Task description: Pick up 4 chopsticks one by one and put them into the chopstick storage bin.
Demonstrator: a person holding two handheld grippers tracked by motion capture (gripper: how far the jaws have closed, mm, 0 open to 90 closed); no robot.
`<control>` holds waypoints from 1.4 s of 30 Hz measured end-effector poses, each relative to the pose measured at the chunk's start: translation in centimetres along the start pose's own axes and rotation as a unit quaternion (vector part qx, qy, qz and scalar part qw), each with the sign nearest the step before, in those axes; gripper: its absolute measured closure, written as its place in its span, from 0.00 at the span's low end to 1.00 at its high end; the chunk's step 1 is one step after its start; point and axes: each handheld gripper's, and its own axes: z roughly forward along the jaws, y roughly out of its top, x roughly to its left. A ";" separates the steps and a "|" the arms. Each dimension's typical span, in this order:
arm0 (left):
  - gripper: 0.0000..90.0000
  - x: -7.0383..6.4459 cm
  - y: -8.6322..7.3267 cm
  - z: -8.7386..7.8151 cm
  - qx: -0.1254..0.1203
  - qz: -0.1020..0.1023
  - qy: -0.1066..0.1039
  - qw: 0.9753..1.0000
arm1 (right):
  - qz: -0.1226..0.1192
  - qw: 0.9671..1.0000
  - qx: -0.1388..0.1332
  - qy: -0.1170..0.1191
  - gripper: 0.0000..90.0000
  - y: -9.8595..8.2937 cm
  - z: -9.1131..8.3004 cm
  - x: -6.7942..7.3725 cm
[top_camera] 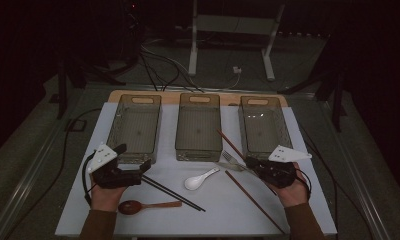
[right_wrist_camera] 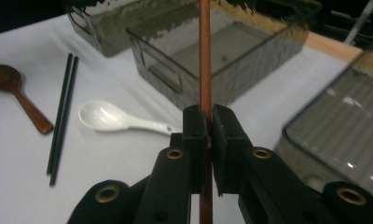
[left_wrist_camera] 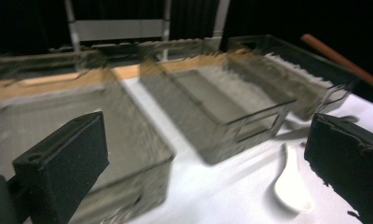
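Wooden spoon [top_camera: 132, 206]: lies closest to the person, on the white table [top_camera: 78, 220].
Black chopsticks [top_camera: 174, 191]: flat on the table, just past the wooden spoon.
Left gripper [top_camera: 138, 172]: jaws wide open, holding nothing, beside the black chopsticks.
Right gripper [right_wrist_camera: 210, 122]: jaws shut tight on the brown chopstick [right_wrist_camera: 204, 56].
White spoon [top_camera: 199, 179]: between the two grippers.
Fork [top_camera: 233, 159]: beside the right gripper.
Clear bins [top_camera: 198, 127]: three in a row, farthest back.

Brown chopstick [right_wrist_camera: 204, 56] smooth wood; white spoon [right_wrist_camera: 111, 117] glossy ceramic; bins [top_camera: 198, 127] clear smoky plastic.
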 end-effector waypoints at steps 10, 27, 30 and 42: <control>0.01 -2.5 2.4 4.1 0.010 0.002 -0.042 0.999 | 0.004 0.999 -0.036 0.026 0.95 2.2 1.7 1.2; 0.28 -5.9 3.8 8.0 -0.001 -0.044 -0.134 0.990 | 0.002 0.994 -0.072 0.086 0.95 4.3 5.3 5.1; 0.43 -6.0 3.8 8.2 -0.006 -0.051 -0.148 0.988 | 0.005 0.993 -0.081 0.091 0.95 4.6 5.7 5.7; 0.78 -6.5 3.6 8.8 -0.005 -0.073 -0.186 0.980 | 0.012 0.990 -0.100 0.095 0.95 4.7 6.5 6.9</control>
